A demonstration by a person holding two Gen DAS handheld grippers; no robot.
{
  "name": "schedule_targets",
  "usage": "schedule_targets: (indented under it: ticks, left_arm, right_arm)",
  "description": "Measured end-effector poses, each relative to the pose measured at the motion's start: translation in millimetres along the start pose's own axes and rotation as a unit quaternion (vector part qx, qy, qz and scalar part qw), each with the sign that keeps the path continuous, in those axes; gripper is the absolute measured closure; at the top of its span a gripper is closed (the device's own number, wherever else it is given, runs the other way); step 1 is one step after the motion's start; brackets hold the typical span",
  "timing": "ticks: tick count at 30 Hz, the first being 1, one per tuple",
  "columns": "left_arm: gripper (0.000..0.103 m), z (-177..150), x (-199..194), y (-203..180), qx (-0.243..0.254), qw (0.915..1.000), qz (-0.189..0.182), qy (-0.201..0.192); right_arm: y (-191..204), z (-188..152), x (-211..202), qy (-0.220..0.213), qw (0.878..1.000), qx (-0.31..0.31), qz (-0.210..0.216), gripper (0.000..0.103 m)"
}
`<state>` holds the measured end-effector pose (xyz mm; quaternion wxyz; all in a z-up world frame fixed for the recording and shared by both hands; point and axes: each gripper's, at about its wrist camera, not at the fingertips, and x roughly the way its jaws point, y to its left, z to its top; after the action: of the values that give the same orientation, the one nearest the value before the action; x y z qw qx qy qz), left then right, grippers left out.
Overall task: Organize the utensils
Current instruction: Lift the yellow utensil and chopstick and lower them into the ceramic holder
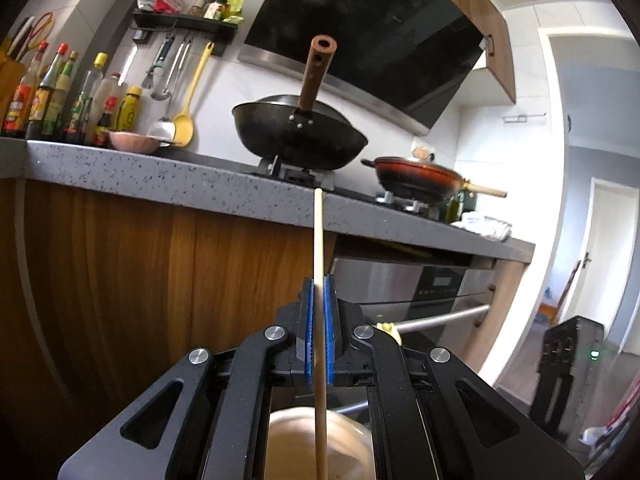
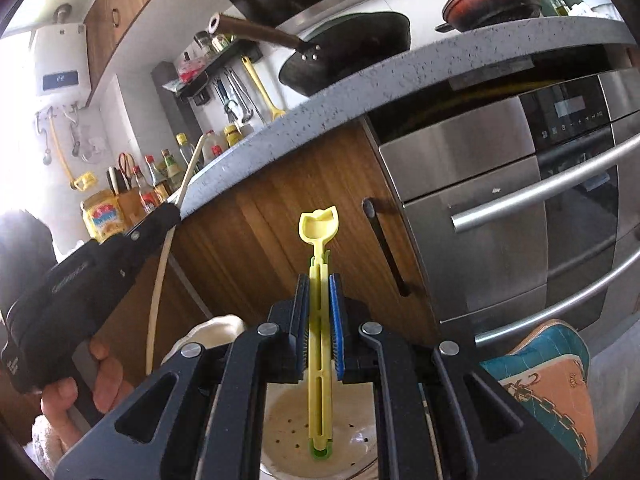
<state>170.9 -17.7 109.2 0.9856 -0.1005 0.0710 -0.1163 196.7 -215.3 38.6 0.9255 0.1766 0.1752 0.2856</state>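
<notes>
My left gripper (image 1: 319, 280) is shut on a pale wooden chopstick (image 1: 319, 240), held upright; its lower end reaches down to a beige cup-like holder (image 1: 288, 440) below the gripper. My right gripper (image 2: 319, 280) is shut on a yellow plastic utensil (image 2: 319, 228) with a cat-shaped end pointing up; its lower end stands in a beige holder with drain holes (image 2: 288, 428). The left gripper (image 2: 160, 216) with its chopstick (image 2: 160, 276) also shows at the left of the right wrist view, held by a hand.
A grey speckled countertop (image 1: 160, 176) carries a black wok (image 1: 300, 132), a red pan (image 1: 416, 176) and sauce bottles (image 1: 60, 100). Utensils hang on a wall rack (image 1: 176, 68). A steel oven (image 2: 520, 208) and wooden cabinet front (image 2: 280, 220) stand close ahead.
</notes>
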Motion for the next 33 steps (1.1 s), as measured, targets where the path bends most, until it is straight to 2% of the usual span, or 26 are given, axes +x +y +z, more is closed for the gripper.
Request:
schedule_targets:
  ticks: [5,10,15,19,30,33]
  left_arm:
    - [0.098,-16.1,4.8,5.0,0.008,0.9999,0.012,0.005]
    - [0.098,-26.4,-15.6,8.9,0.018,0.9997,0.013,0.007]
    - [0.098,-37.5,-34.5,14.9,0.008,0.9992,0.009,0.037]
    - [0.098,-45.1,-45.2,14.7,0.021,0.9978,0.011,0.062]
    - [0.097,-56.7,-43.5,9.6,0.056,0.9942,0.026,0.088]
    - [0.086,-56.0,-44.6,11.8,0.049,0.9948,0.022,0.087]
  right_arm:
    - [4.8,-8.1,6.9,0.004,0.999,-0.027,-0.019,0.093]
    - [9.2,-17.4,0.3,0.013,0.999,-0.046,-0.025,0.093]
    - [12.4,-25.1,-16.6,0.012,0.998,-0.057,-0.029,0.093]
    - [18.1,-32.8,-27.7,0.02,0.997,-0.073,-0.032,0.093]
    - [21.7,-38.6,-28.1,0.044,0.995,-0.078,-0.051,0.093]
    - [20.7,-38.9,-28.8,0.044,0.994,-0.078,-0.055,0.093]
